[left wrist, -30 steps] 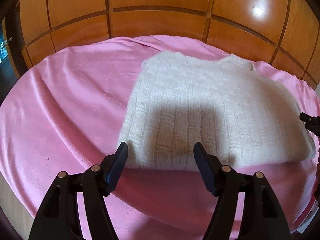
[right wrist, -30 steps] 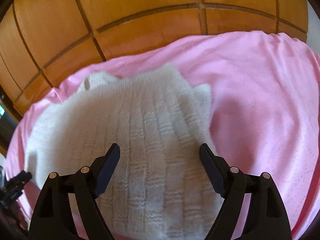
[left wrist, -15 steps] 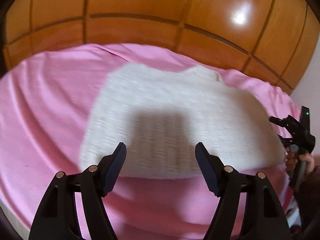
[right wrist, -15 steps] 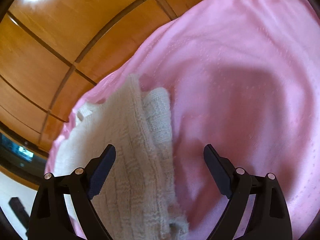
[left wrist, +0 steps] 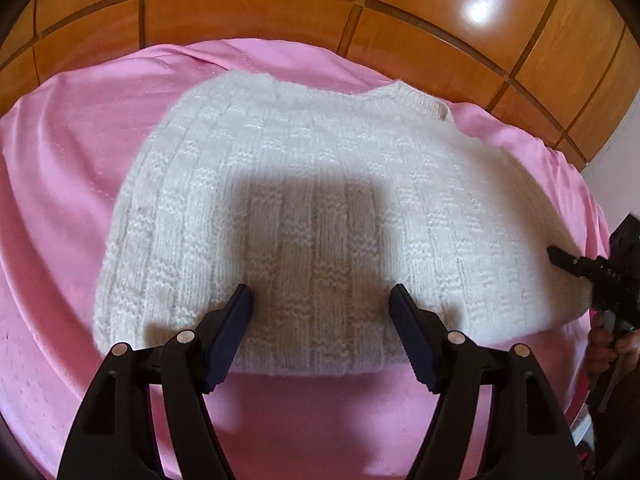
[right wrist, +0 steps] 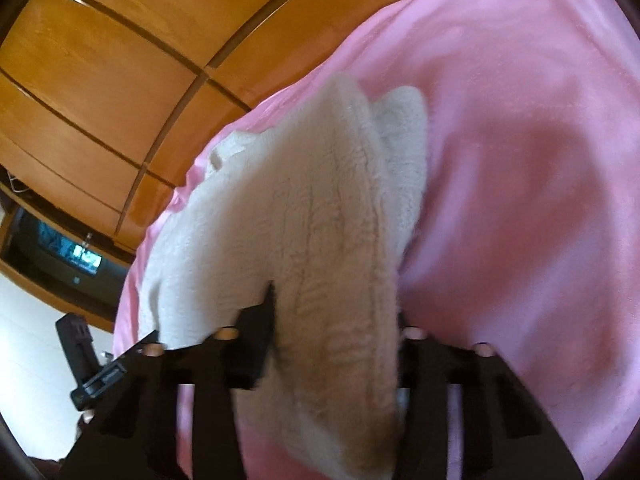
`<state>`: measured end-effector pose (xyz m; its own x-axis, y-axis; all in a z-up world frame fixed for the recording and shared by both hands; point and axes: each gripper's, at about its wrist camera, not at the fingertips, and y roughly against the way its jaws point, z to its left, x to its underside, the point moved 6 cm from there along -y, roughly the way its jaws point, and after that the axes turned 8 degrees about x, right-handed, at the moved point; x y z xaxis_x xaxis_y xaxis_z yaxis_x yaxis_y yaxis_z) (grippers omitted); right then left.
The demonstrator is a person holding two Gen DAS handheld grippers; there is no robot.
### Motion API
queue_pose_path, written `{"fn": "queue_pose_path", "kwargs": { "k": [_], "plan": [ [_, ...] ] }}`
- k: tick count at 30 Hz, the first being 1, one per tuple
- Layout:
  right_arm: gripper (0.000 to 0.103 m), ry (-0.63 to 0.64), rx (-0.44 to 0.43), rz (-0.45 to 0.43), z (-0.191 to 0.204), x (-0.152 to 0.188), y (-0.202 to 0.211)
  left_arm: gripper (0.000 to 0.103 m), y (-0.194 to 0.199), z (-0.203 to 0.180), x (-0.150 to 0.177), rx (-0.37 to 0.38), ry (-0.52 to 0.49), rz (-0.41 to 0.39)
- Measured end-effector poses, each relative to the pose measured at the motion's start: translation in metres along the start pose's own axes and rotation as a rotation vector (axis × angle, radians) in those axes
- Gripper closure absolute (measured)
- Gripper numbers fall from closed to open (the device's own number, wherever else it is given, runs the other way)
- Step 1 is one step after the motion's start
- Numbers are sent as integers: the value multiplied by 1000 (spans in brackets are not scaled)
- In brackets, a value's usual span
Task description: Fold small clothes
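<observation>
A white knitted sweater (left wrist: pixel 320 184) lies flat on a pink sheet (left wrist: pixel 60 200), neck towards the wooden panels. My left gripper (left wrist: pixel 320 300) hovers open over the sweater's near hem, with only flat knit below the gap. In the right wrist view the sweater's side edge (right wrist: pixel 332 240) stands bunched up between my right gripper's (right wrist: pixel 336 320) fingers. Its jaws are closing, and the cloth fills the gap and touches both pads. The same gripper (left wrist: pixel 592 276) shows at the sweater's right edge in the left wrist view, held by a hand (left wrist: pixel 608 344).
Glossy wooden panels (left wrist: pixel 260 12) rise behind the bed. The pink sheet spreads wide to the right of the sweater (right wrist: pixel 540 160). A dark screen (right wrist: pixel 68 256) sits on a shelf at the far left of the right wrist view.
My right gripper has dropped to the sweater's side edge and narrowed its jaws around it; the cloth now bunches up between them. The left gripper has moved in over the near hem, still open.
</observation>
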<state>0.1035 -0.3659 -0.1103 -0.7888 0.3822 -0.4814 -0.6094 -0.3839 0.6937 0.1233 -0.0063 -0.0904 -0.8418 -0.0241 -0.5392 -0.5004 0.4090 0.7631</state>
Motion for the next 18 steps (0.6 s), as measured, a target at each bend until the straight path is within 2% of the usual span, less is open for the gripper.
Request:
{"fn": "queue_pose_path", "kwargs": {
  "k": [2, 6, 11, 15, 18],
  "plan": [
    [73, 33, 2, -12, 17, -4, 5, 33, -3, 3, -1, 17, 9, 6],
    [75, 76, -49, -58, 63, -20, 28, 33, -2, 8, -3, 75, 31, -2],
    [76, 200, -115, -90, 154, -43, 40, 36, 3, 17, -3, 166, 82, -26],
    [77, 340, -105, -57, 238, -45, 13, 38, 7, 22, -3, 218, 105, -47],
    [77, 406, -96, -5, 283, -35, -20, 43, 16, 30, -2, 250, 146, -60]
  ]
}}
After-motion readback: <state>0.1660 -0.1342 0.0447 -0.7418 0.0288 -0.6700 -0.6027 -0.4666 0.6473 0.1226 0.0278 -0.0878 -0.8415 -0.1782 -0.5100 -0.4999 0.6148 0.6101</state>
